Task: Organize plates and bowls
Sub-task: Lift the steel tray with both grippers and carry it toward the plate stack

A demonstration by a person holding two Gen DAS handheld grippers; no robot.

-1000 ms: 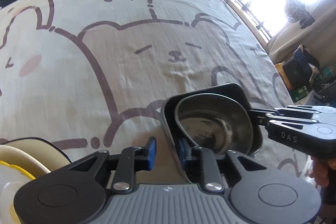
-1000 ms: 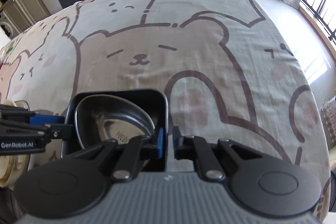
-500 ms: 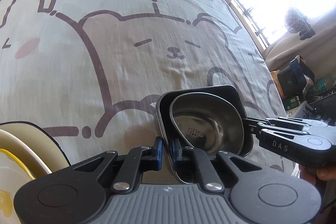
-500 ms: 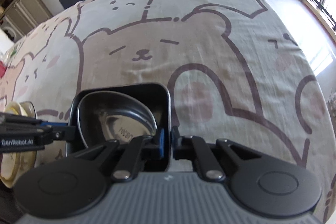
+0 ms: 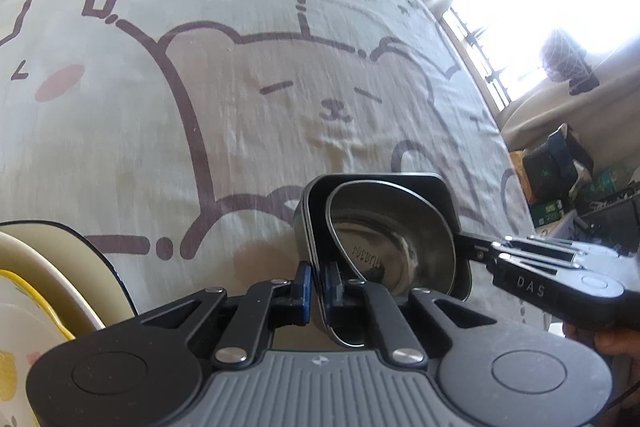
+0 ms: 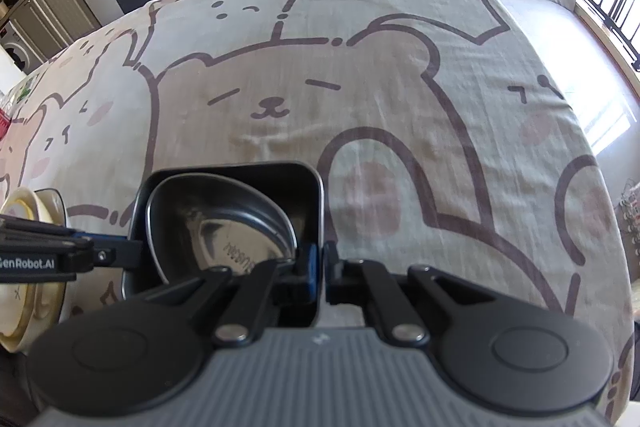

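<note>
Left gripper (image 5: 318, 283) has just been closing; its blue pads now pinch the left wall of the black tray (image 5: 384, 179). Right gripper (image 6: 320, 269) is pressed together on the tray's right wall, one pad inside, one outside.

So I've got the tray held from both sides, near edge of the table, on the bear cloth (image 6: 280, 67).

Inside it sits the steel bowl (image 6: 224, 223), tilted against the tray's left wall. It looks loose, so I expect it to slide or rattle if I tip.

Tray: square, rounded corners, thin rigid wall, dark matte, probably coated metal. Light and stiff. The rim wall is the sensible hold, though the grip is shallow and could slip.

Bowl: polished, shiny, slick, stamped lettering in the bottom.

Further left: a cream-and-yellow dish stack (image 5: 44, 307), likely ceramic, so heavier and chippable.
</note>
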